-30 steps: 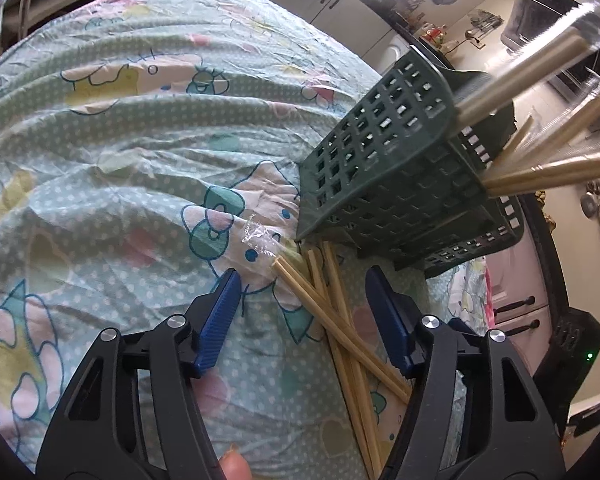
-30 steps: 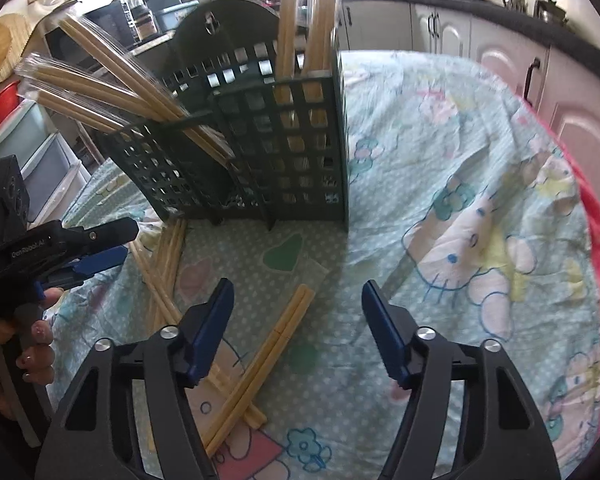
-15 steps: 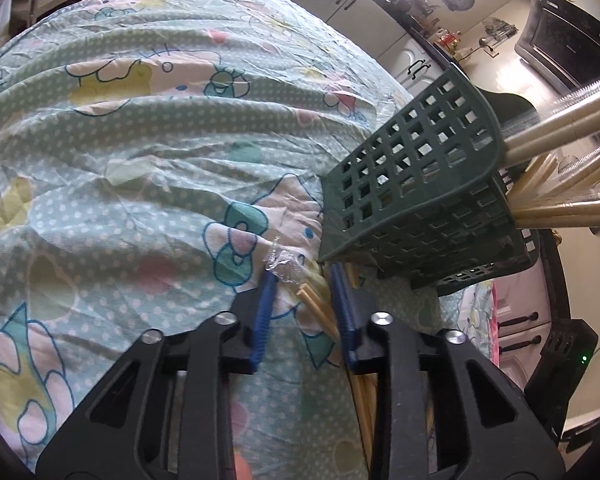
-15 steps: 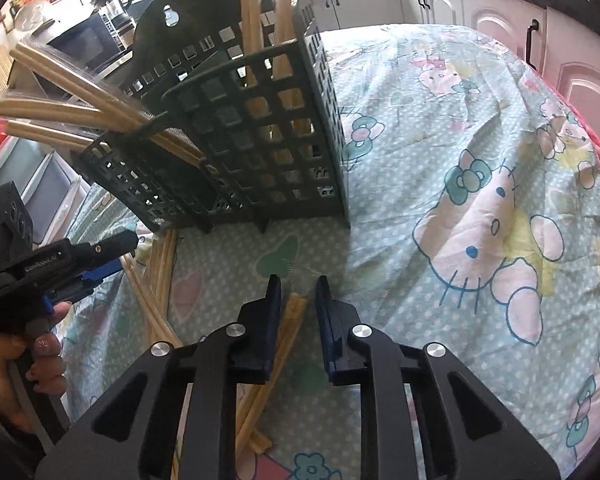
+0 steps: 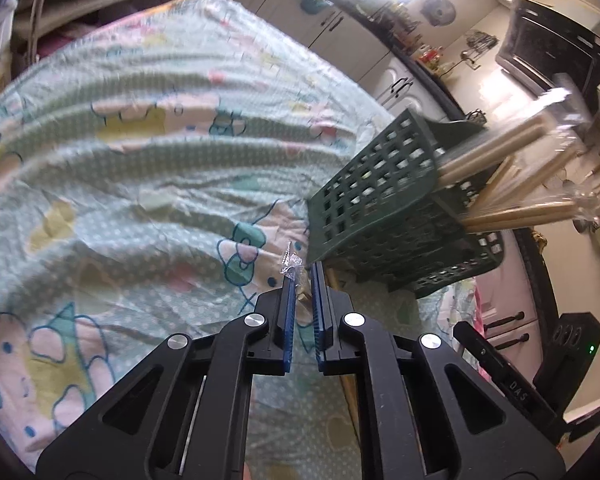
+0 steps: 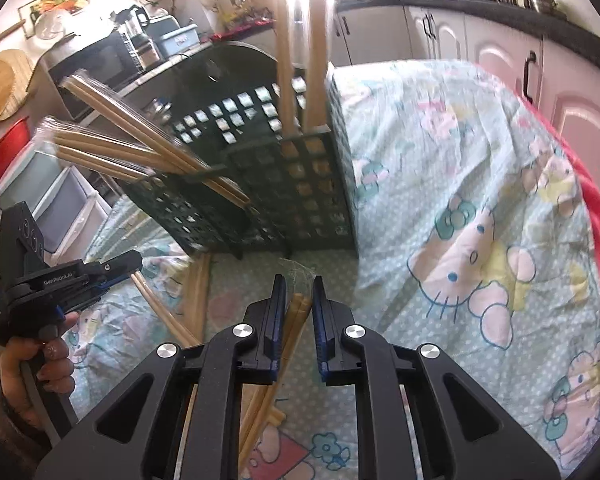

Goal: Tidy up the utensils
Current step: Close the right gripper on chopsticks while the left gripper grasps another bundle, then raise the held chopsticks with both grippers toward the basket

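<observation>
2 grippers were clamped on chopsticks at once. The left gripper [image 5: 301,276] had just been closing and pinched the wrapped tip of a chopstick pair [image 5: 300,286], its clear wrapper [image 5: 290,262] sticking out past the blue pads [image 5: 287,312]. The right gripper [image 6: 298,300] had shut a moment sooner on another chopstick pair [image 6: 296,312] that trailed back beneath its jaws. More loose chopsticks [image 6: 198,292] lay on the cartoon-print tablecloth [image 6: 460,208] between the 2 tools. Just beyond both sets of fingertips stood the green utensil basket [image 6: 300,184], already holding several wrapped pairs. The pickup looked done; next, each pair probably needed lifting clear, tipping upright and lowering into a basket compartment.
</observation>
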Demonstrator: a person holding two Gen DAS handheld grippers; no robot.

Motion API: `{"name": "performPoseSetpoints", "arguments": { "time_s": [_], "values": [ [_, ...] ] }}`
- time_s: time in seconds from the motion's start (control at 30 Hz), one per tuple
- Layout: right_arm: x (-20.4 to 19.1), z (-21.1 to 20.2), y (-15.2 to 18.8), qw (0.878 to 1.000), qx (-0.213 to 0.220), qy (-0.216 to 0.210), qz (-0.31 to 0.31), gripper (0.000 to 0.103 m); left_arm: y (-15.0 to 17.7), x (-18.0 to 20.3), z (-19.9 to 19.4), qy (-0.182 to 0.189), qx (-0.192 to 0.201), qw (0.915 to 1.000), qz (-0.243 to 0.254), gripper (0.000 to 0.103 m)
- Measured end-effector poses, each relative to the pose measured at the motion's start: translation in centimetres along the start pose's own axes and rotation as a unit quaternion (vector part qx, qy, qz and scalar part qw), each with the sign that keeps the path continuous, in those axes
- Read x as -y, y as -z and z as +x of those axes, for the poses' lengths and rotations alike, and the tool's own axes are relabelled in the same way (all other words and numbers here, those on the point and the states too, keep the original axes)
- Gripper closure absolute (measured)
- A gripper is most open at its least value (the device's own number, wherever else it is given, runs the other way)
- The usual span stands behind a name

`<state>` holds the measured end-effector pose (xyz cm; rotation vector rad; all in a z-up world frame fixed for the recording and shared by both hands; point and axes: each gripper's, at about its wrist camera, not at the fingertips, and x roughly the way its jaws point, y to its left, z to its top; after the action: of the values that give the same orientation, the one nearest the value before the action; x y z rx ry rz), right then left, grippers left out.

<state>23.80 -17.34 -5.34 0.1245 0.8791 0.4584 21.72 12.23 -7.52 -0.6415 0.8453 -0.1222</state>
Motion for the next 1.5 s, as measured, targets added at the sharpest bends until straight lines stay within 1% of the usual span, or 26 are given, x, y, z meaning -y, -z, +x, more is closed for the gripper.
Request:
{"name": "performPoseSetpoints", "arguments": {
  "time_s": [0.17,0.3,0.5,0.7,0.77,0.83,1.0,1.13,1.5],
  "values": [
    [-2.1,-1.4,-0.3,1.0,0.021,-0.005,-0.019,0.091,0.1,1.8,-2.5,0.005,0.027,0.9991,0.033,0.099],
    [-3.0,-2.5,-0.7,0.999,0.036,-0.012,-0.031,0.092,0.3,3.3,-4.1,0.015,0.046,0.9974,0.053,0.1],
    [-4.1,-4.7,-1.2,0.997,0.06,-0.023,-0.044,0.092,0.3,5.7,-6.1,0.039,0.062,0.994,0.081,0.1],
    [-5.1,-6.9,-1.8,0.994,0.09,-0.019,-0.057,0.093,0.3,8.0,-7.6,0.06,0.076,0.9899,0.104,0.101],
    [-5.3,-7.5,-2.0,0.993,0.099,-0.019,-0.062,0.093,0.4,8.7,-8.0,0.064,0.079,0.9885,0.112,0.101],
    [-5.4,-8.1,-2.1,0.992,0.108,-0.021,-0.063,0.097,0.5,9.4,-8.3,0.069,0.081,0.9872,0.119,0.101],
    [-5.7,-9.4,-2.3,0.988,0.131,-0.013,-0.075,0.097,0.9,11.3,-8.7,0.077,0.084,0.984,0.137,0.101],
    [-5.7,-10.1,-2.4,0.987,0.141,-0.014,-0.077,0.097,1.0,12.5,-8.9,0.085,0.086,0.9814,0.149,0.101],
    [-5.7,-12.5,-3.6,0.981,0.176,-0.016,-0.083,0.097,0.2,16.9,-9.3,0.105,0.101,0.9703,0.193,0.101]
  ]
}}
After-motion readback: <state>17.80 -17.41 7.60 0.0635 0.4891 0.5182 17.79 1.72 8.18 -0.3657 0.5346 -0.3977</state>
